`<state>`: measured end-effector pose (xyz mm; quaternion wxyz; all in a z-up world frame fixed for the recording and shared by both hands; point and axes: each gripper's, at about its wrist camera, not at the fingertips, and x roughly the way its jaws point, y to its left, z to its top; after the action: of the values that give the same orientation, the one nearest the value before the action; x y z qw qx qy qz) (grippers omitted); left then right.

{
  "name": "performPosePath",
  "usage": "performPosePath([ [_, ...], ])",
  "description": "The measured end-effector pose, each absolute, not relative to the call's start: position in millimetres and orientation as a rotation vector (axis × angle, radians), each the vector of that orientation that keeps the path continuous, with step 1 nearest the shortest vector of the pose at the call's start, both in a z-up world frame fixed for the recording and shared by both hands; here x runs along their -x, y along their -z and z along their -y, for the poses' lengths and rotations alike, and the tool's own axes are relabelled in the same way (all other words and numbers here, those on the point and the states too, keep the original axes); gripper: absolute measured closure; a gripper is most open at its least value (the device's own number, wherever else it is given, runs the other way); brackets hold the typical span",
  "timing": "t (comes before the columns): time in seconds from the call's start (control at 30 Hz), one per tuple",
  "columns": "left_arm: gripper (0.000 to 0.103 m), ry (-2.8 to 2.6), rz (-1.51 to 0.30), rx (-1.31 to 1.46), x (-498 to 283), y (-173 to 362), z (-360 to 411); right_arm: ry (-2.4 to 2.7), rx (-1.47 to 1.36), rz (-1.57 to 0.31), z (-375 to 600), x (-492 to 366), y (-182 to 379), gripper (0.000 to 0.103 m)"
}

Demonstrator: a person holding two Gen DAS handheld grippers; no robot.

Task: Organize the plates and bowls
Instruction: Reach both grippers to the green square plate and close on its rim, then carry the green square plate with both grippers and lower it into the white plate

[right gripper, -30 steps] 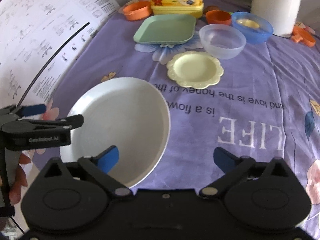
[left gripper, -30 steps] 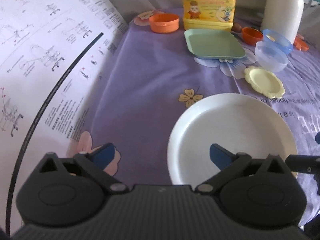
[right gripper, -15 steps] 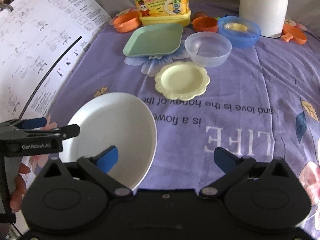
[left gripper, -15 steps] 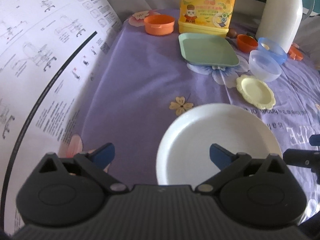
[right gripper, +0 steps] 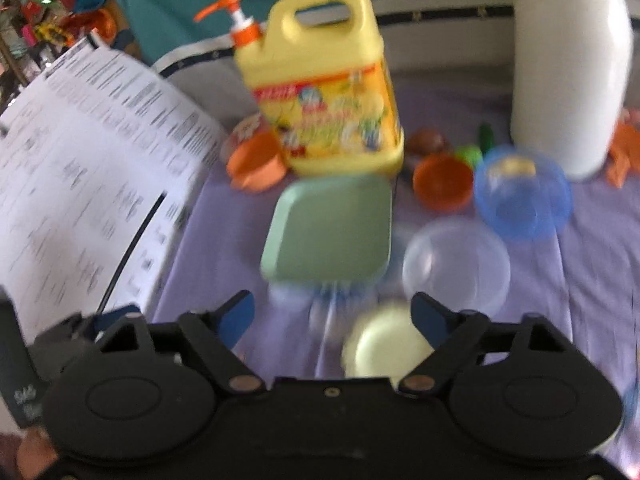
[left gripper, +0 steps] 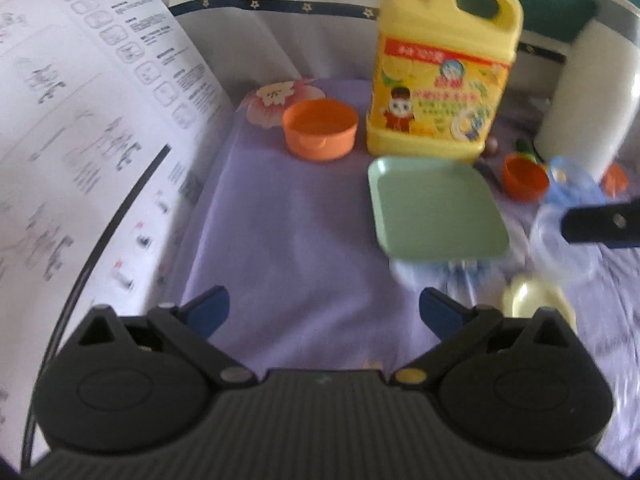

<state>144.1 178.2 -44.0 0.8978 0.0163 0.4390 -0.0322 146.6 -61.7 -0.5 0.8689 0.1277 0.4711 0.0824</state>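
Left view: left gripper (left gripper: 322,312) fingers wide, holding nothing; green plate (left gripper: 436,208) ahead and right, orange bowl (left gripper: 320,130) beyond, open purple cloth (left gripper: 288,240) between.

Right view: right gripper (right gripper: 334,314) fingers closing on nothing; yellow plate (right gripper: 384,344) just beneath, clear bowl (right gripper: 456,266) and blue bowl (right gripper: 522,194) ahead-right. Nothing stacked yet; paper sheet (right gripper: 80,184) crowding the left edge.

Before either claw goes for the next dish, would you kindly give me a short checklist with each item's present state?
1. Left claw empty, jaws apart: ok.
2. Right claw empty: ok; jaws are closing with nothing between them.
3. Green square plate lying flat with nothing on it: ok.
4. Clear bowl upright, apart from the blue bowl: ok.
5. Pale yellow plate fully in view: not ok, partly hidden behind the right claw.
6. Sharp view for aiming: not ok, both views blurred.
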Motion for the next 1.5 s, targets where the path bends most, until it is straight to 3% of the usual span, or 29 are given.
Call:
performPosePath([
  [0.2, 0.014, 0.092, -0.926, 0.002, -193, 63, -158, -0.128, -0.288, -1.032, 70, -218, 22, 0.047],
  [0.33, 0.030, 0.125, -0.965, 0.002, -213, 81, -147, -0.110, -0.269, -1.085, 70, -242, 48, 0.059],
  [0.73, 0.055, 0.177, -1.007, 0.019, -246, 108, -136, -0.060, -0.158, -1.172, 59, -269, 98, 0.066],
  [0.83, 0.067, 0.192, -1.000, 0.005, -249, 108, -132, -0.062, -0.143, -1.164, 58, -271, 104, 0.068],
  [0.87, 0.077, 0.209, -1.002, 0.012, -249, 108, -131, -0.066, -0.134, -1.162, 56, -271, 105, 0.071],
  [0.9, 0.080, 0.217, -1.003, 0.015, -248, 107, -130, -0.069, -0.124, -1.161, 53, -271, 105, 0.084],
  [0.93, 0.082, 0.210, -1.000, 0.008, -247, 106, -128, -0.072, -0.119, -1.161, 51, -270, 106, 0.087],
  [1.5, 0.082, 0.204, -0.930, -0.040, -175, 48, -154, -0.131, -0.100, -1.077, 10, -192, 46, 0.087],
])
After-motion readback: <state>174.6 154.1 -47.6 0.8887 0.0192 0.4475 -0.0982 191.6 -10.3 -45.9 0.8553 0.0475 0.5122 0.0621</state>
